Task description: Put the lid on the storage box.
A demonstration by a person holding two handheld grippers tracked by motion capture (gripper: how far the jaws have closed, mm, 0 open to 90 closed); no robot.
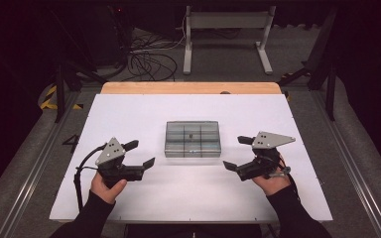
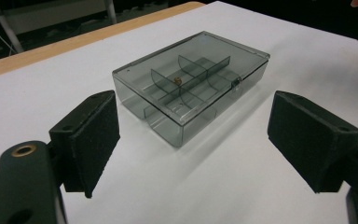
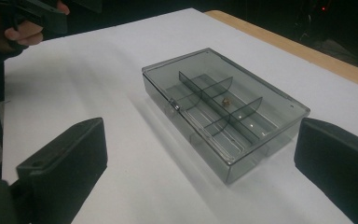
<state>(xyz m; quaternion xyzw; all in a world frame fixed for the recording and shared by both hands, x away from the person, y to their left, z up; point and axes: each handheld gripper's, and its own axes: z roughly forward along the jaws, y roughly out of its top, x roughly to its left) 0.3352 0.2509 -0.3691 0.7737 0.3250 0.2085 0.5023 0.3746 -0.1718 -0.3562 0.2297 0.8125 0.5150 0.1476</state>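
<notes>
Black tongs (image 1: 143, 153) and (image 1: 234, 152), agape, flanking the clear box (image 1: 192, 139).

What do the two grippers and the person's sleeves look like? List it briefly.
The left gripper and the right gripper are black, each topped by a grey three-cornered plate with small dark holes. Their jaws end in blocky black pads with a matte, foam-like face. A brass-coloured ring sits in the left gripper's body. A black cable loops from the left gripper. The person wears long dark sleeves.

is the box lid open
No, the lid lies flat and shut on the box, with its front clasp closed and a small item sealed inside a middle compartment.
</notes>
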